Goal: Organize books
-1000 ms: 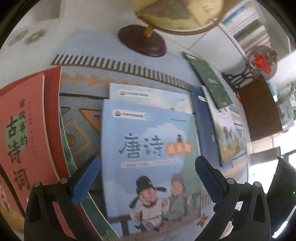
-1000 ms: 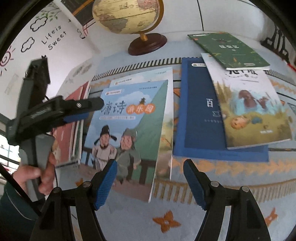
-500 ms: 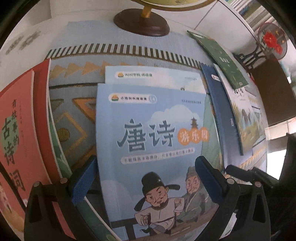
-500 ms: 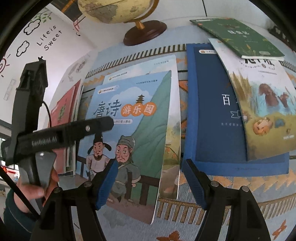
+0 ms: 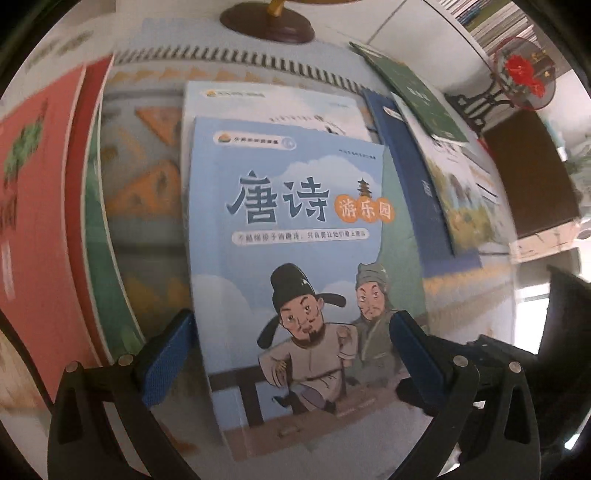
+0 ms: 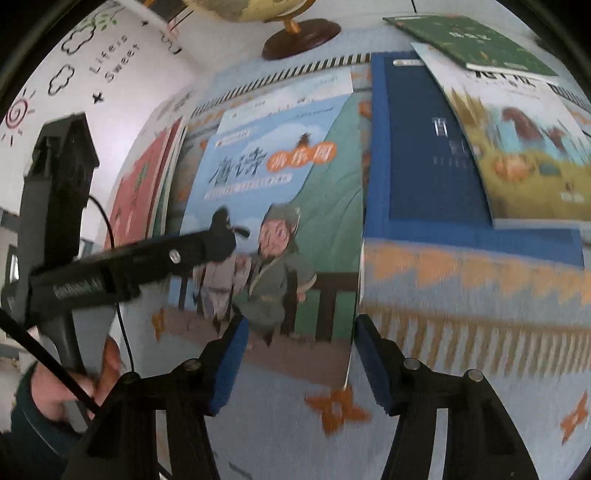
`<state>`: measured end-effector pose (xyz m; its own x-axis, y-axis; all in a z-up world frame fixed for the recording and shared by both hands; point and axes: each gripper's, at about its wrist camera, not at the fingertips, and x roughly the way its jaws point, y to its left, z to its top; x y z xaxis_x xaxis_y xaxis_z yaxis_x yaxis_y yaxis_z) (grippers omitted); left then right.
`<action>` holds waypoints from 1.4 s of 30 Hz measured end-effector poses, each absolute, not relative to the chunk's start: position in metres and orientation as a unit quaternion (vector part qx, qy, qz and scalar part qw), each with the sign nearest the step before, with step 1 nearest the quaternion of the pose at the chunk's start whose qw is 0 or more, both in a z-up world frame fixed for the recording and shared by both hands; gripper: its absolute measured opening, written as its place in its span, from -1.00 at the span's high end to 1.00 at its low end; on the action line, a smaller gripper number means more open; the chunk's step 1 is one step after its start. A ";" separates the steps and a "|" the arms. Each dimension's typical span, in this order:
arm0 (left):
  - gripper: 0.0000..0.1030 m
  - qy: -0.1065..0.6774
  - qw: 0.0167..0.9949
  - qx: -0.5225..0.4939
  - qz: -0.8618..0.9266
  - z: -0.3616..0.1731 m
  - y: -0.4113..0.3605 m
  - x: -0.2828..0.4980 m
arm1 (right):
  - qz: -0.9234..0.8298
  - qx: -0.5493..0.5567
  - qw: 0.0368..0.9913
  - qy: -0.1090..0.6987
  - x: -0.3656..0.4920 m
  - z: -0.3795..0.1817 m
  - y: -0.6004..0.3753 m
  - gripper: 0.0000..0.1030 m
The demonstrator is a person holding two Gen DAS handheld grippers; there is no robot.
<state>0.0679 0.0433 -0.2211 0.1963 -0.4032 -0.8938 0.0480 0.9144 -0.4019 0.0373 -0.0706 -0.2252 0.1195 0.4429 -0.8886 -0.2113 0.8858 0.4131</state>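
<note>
- light blue book (image 5: 295, 258) with two cartoon men on the cover lies flat on the patterned cloth (image 6: 461, 295), stacked on a second pale book (image 5: 273, 103) peeking out at its far edge
- left gripper (image 5: 291, 354) jaws wide apart, blue pads either side of light blue book's near end, no grip
- right gripper (image 6: 297, 363) jaws apart at light blue book's near right corner, not clamped
- navy book (image 6: 424, 147) just right of light blue book; illustrated book (image 6: 517, 140) overlaps it, green book (image 6: 469, 40) beyond
- red book (image 5: 33, 221) left of light blue book
- globe base (image 5: 267, 24) beyond light blue book
</note>
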 end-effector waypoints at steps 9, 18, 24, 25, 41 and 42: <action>-0.99 0.605 0.756 -0.185 -0.165 -0.222 0.044 0.033 | 0.191 0.061 0.767 0.609 0.037 -0.221 -0.092 -0.14; -0.99 0.610 0.742 -0.228 -0.156 -0.217 0.046 0.025 | 0.210 0.086 0.770 0.596 0.044 -0.207 -0.086 0.13; -0.99 0.593 0.730 -0.286 -0.184 -0.207 0.053 0.015 | 0.275 0.200 0.744 0.575 0.049 -0.193 -0.105 0.12; -0.99 0.596 0.729 -0.286 -0.178 -0.213 0.054 0.016 | 0.278 0.235 0.728 0.581 0.055 -0.205 -0.109 0.11; -0.98 0.568 0.744 -0.290 -0.199 -0.221 0.060 0.008 | 0.276 0.225 0.715 0.602 0.064 -0.252 -0.055 0.60; -0.98 0.563 0.748 -0.289 -0.203 -0.217 0.058 0.006 | 0.269 0.187 0.737 0.591 0.060 -0.242 -0.048 0.67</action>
